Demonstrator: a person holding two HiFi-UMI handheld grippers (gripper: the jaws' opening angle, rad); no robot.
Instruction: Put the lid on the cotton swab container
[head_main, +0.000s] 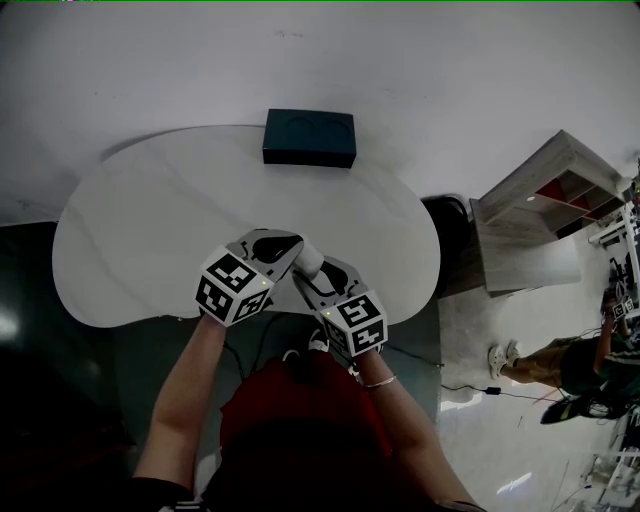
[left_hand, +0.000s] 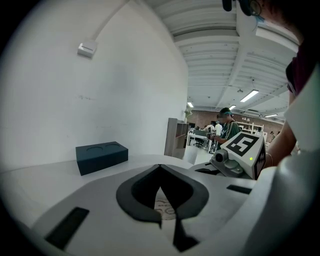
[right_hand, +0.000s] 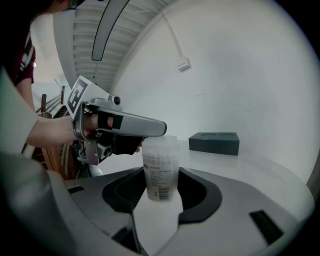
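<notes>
1. As far as the pictures show, the lid (right_hand: 161, 143) already sits on top of the cotton swab container (right_hand: 160, 167), so the big part of the job looks done.
2. The container stands upright between the two grippers, over the front part of the white table (head_main: 130, 230). I cannot tell if its bottom touches the table.
3. The right gripper (right_hand: 161, 176) has its jaws wide apart, with the pads clamped on the container's sides.
4. The left gripper (left_hand: 160, 167) has its jaw tips together and grips nothing that I can see. Its tip lies across the top of the lid. The round lid top peeks through the slit between its jaws.
5. I think only a little is left: push the lid down tight, then lift the left gripper away. I cannot tell if the lid is pushed all the way on.
6. The container has a label (right_hand: 157, 176) with tiny lines of print and a bar code (right_hand: 163, 193). The print is too small to read.
7. The lid top shows a ring of tiny letters in the left gripper view. I cannot read those either.
8. The cube (head_main: 233, 287) on each gripper has black and white squares, not words. The dark box (head_main: 309, 137) at the back of the table has two round dents and no writing I can see.
</notes>
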